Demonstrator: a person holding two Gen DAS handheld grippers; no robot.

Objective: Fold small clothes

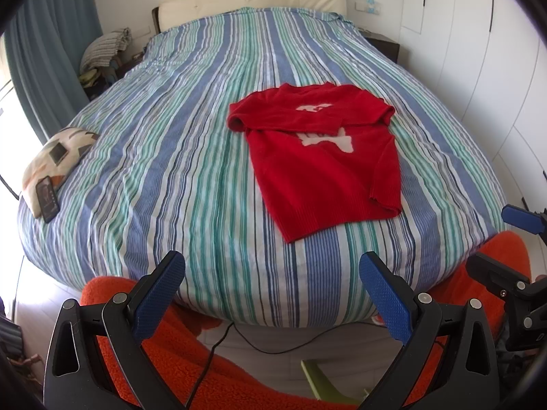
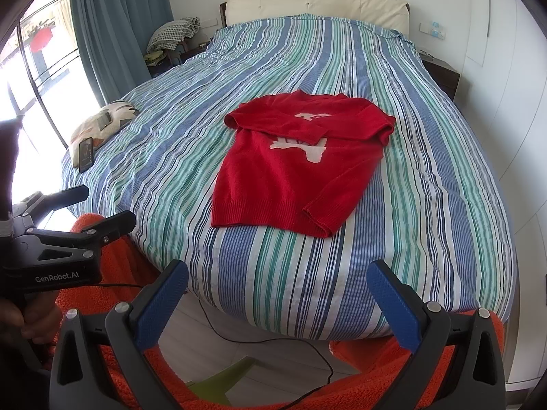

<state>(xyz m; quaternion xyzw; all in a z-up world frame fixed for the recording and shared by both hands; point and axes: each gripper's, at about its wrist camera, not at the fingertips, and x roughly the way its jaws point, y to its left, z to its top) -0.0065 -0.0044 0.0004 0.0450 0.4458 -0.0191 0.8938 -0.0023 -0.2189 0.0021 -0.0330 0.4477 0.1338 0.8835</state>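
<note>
A small red sweater (image 1: 318,157) with a white motif lies on the striped bed cover (image 1: 171,143), right of the middle; its top part is folded down over the chest and one sleeve lies along its right side. It also shows in the right wrist view (image 2: 294,167). My left gripper (image 1: 271,266) is open and empty, held off the near edge of the bed. My right gripper (image 2: 278,273) is open and empty too, also short of the near edge. The right gripper shows at the right edge of the left view (image 1: 506,239); the left gripper shows at left in the right view (image 2: 102,205).
A patterned cushion (image 1: 58,160) with a phone (image 1: 48,198) lies at the bed's left edge. An orange fleece (image 1: 177,348), a black cable (image 1: 259,345) and a green object (image 1: 318,379) are on the floor below. White wardrobe doors (image 1: 478,51) stand at right, curtain (image 1: 51,34) at left.
</note>
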